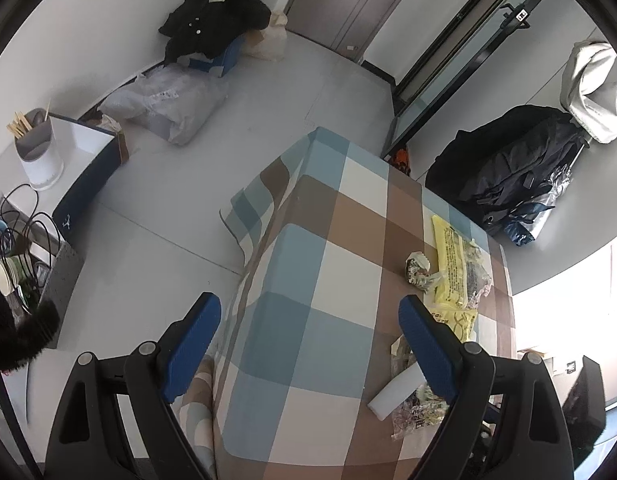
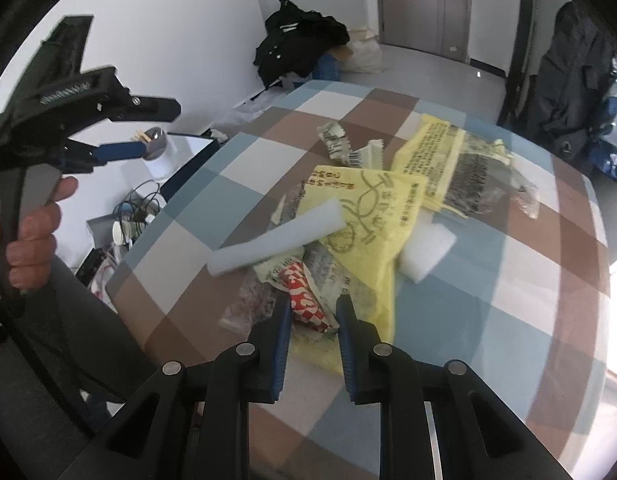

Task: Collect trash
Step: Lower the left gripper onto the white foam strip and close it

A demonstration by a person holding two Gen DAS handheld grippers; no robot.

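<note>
Trash lies in a heap on the checked tablecloth (image 2: 488,320): a yellow plastic bag (image 2: 360,216), a white foam strip (image 2: 276,240), a white foam block (image 2: 428,252), a crumpled printed wrapper (image 2: 336,140) and a clear wrapper with dark print (image 2: 480,184). My right gripper (image 2: 314,320) is shut on a red-and-white wrapper (image 2: 306,302) at the heap's near edge. My left gripper (image 1: 310,320) stands wide open over the table's left side with nothing between its fingers. Its view shows the yellow bag (image 1: 452,264) and foam strip (image 1: 396,390) to the right. A hand (image 2: 32,232) holds it.
On the floor to the left are a grey box of cups and cables (image 1: 64,268), a white holder with chopsticks (image 1: 36,152) and a clear plastic bag (image 1: 168,100). Black clothes (image 1: 212,12) lie by the far wall. A black backpack (image 1: 508,164) sits to the right.
</note>
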